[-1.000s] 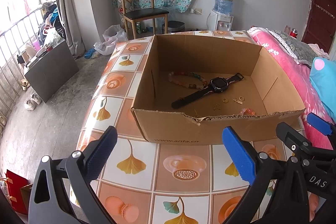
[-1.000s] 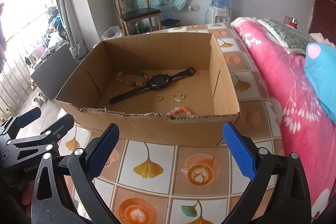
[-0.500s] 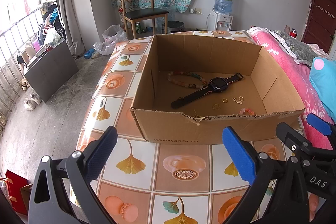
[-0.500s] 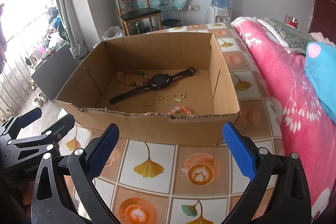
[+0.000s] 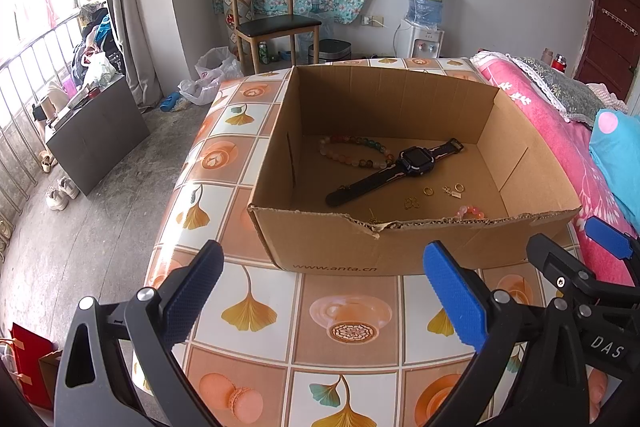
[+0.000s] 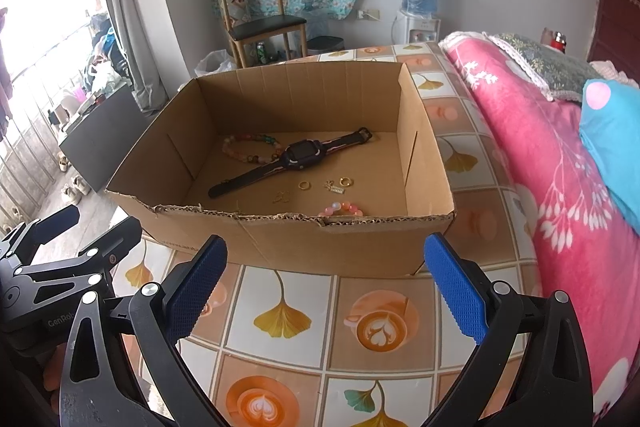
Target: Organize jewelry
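Observation:
An open cardboard box sits on the patterned table. Inside lie a black smartwatch, a multicoloured bead bracelet, a pink bead bracelet by the near wall, and small gold rings and earrings. My left gripper is open over the table, short of the box, holding nothing. My right gripper is open too, beside it and also empty. Each gripper shows at the edge of the other's view.
The table wears a tiled cloth printed with leaves and coffee cups. A pink bedspread borders the table on the right. A wooden chair and a water dispenser stand by the far wall. To the left the floor drops away.

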